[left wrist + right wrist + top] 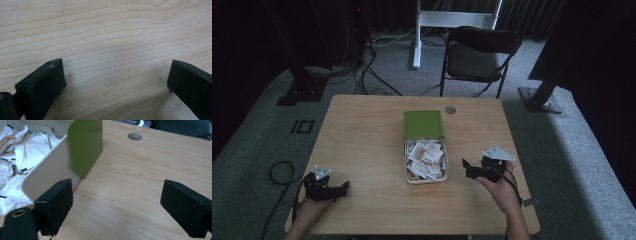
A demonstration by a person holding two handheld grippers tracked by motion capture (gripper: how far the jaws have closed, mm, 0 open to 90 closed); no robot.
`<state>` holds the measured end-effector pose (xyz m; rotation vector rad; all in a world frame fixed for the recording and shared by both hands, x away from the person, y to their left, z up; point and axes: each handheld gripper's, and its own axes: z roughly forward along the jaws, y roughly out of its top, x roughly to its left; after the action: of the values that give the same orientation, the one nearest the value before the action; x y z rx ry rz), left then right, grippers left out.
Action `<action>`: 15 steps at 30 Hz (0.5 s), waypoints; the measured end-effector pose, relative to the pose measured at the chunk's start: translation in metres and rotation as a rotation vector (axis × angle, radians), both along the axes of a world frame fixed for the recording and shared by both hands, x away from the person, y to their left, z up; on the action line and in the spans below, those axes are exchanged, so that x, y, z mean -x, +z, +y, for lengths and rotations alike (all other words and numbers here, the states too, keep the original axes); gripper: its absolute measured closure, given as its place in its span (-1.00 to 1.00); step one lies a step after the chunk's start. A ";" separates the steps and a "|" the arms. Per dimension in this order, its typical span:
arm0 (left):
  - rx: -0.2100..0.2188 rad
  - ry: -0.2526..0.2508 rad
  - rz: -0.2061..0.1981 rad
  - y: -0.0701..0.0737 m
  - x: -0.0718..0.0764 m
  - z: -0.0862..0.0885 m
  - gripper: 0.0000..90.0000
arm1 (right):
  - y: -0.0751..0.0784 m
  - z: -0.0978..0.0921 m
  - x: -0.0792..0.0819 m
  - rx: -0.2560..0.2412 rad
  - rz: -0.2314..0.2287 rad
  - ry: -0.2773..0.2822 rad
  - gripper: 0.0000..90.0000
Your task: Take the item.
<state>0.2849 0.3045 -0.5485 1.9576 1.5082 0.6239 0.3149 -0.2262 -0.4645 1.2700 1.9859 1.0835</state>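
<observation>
A cream box (426,177) holding several paper packets (426,157) sits mid-table, its green lid (423,123) slid partly back toward the far side. My right gripper (468,169) rests open on the table just right of the box. In the right gripper view the box wall (47,173) and green lid (86,147) stand close by its left jaw, with packets (23,147) inside. My left gripper (343,189) lies open near the front left corner, well apart from the box. Bare wood (115,62) lies between its jaws in the left gripper view.
The wooden table (362,135) has a round cable hole (450,110) near its far edge, also seen as a hole (134,136) in the right gripper view. A black folding chair (479,55) stands behind the table. Cables (279,172) lie on the floor at left.
</observation>
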 end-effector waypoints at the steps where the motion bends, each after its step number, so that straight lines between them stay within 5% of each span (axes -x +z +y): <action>1: -0.002 -0.001 0.001 0.000 0.000 0.000 -0.95 | 0.001 0.002 0.000 -0.002 0.000 0.001 -0.75; 15: -0.003 -0.002 0.003 0.000 0.000 0.000 -0.95 | 0.017 0.027 -0.008 -0.033 -0.039 0.044 -0.75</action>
<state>0.2848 0.3047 -0.5482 1.9632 1.5079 0.6231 0.3225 -0.1987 -0.4474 1.2183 1.9834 1.1570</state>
